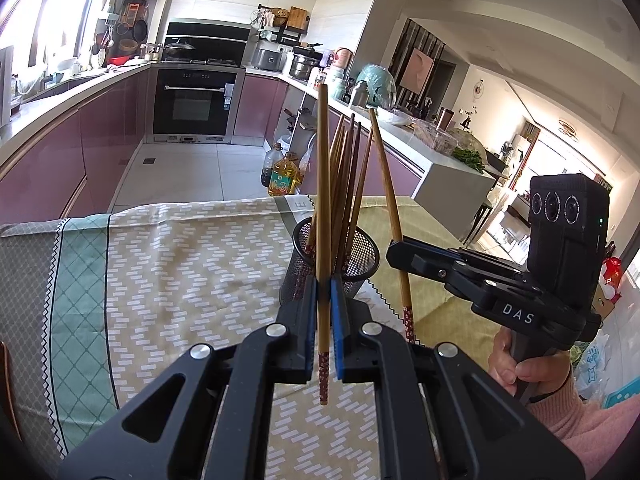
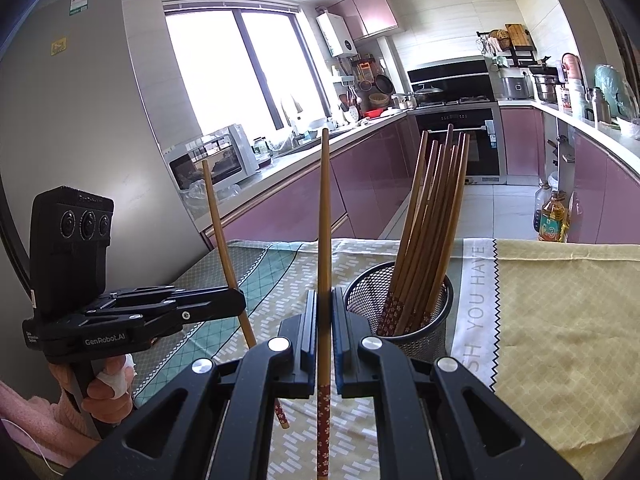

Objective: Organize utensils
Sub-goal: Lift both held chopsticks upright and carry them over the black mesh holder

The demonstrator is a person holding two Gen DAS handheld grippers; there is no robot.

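A black mesh holder (image 1: 362, 258) (image 2: 364, 296) stands on the cloth-covered table and holds several brown chopsticks (image 2: 432, 216), red-patterned ends down. My left gripper (image 1: 324, 284) is shut on one upright chopstick (image 1: 323, 184), just in front of the holder. It also shows in the right wrist view (image 2: 240, 300), left of the holder, with its chopstick (image 2: 222, 240) tilted. My right gripper (image 2: 324, 294) is shut on another upright chopstick (image 2: 324, 216), left of the holder. In the left wrist view the right gripper (image 1: 394, 250) sits to the right of the holder with its chopstick (image 1: 386, 176).
A patterned tablecloth (image 1: 180, 264) (image 2: 560, 300) covers the table. Oil bottles (image 1: 282, 174) stand on the floor beyond the table's far edge. Kitchen counters and an oven (image 1: 196, 100) lie further back. A fridge (image 2: 80, 120) stands to the left.
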